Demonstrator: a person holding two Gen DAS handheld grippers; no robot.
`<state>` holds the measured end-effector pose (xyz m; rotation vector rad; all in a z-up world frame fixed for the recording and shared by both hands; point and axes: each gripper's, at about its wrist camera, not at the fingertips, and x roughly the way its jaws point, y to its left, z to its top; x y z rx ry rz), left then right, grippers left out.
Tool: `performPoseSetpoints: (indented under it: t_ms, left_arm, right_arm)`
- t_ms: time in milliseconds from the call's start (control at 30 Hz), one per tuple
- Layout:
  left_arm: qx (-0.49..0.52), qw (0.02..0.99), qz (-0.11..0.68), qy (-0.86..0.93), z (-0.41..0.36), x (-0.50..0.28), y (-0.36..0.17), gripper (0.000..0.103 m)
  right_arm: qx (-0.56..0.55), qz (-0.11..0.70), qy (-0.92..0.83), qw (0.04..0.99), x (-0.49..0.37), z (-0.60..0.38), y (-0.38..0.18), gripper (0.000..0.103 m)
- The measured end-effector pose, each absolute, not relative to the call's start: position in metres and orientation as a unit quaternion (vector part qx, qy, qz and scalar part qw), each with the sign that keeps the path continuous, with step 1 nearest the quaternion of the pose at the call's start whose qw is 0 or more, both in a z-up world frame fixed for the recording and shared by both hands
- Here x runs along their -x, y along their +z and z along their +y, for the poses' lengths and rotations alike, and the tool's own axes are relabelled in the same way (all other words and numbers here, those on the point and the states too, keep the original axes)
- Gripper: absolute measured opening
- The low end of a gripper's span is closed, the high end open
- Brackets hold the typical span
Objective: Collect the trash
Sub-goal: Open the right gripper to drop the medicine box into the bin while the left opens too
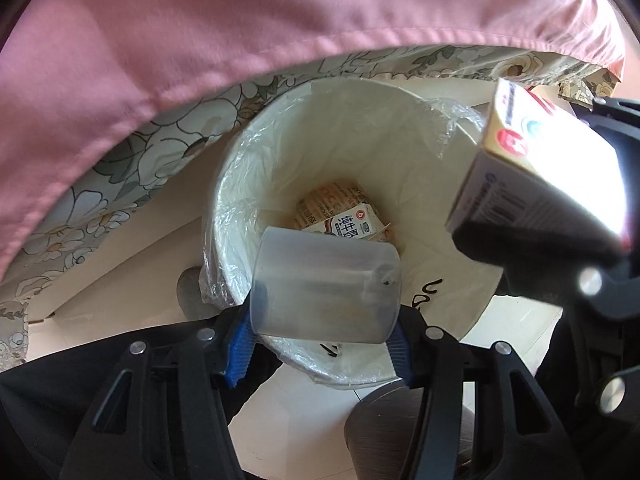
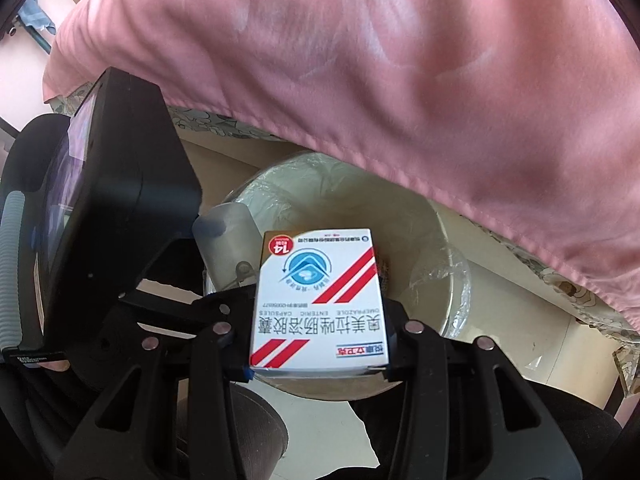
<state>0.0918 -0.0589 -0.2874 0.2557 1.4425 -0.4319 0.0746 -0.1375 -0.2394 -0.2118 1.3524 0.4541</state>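
My left gripper (image 1: 320,344) is shut on a clear plastic cup (image 1: 326,286), held on its side over the near rim of a white trash bin (image 1: 448,292) lined with a clear bag. A milk carton (image 1: 354,220) and other wrappers lie at the bin's bottom. My right gripper (image 2: 318,354) is shut on a white medicine box (image 2: 320,304) with red stripes, held above the same bin (image 2: 432,280). The box also shows in the left wrist view (image 1: 536,168) at right, and the cup in the right wrist view (image 2: 228,236) at left.
A pink bedsheet (image 1: 240,32) over a floral sheet (image 1: 100,184) overhangs the bin's far side. Pale tiled floor (image 1: 304,420) lies below. The left gripper's body (image 2: 112,208) is close on the left of the right wrist view.
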Motion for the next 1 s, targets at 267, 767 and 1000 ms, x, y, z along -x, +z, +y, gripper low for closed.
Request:
performPoseSetpoints:
  t_ms: [267,767,1000]
  left_arm:
    - [-0.11,0.712,0.662,-0.205,-0.064,-0.098,-0.3,0.058]
    - [-0.089,0.707,0.668,-0.214,-0.065,-0.097,-0.301,0.087]
    - [-0.093,0.706,0.668,-0.216,-0.069,-0.097,-0.299,0.091]
  right_arm:
    - [0.088,0.622,0.206,0.75,-0.077,-0.143,-0.242,0.044]
    - [0.07,0.626,0.18,0.755,-0.091,-0.163,-0.246,0.086]
    - [0.068,0.628,0.173,0.755,-0.091,-0.167,-0.247,0.089]
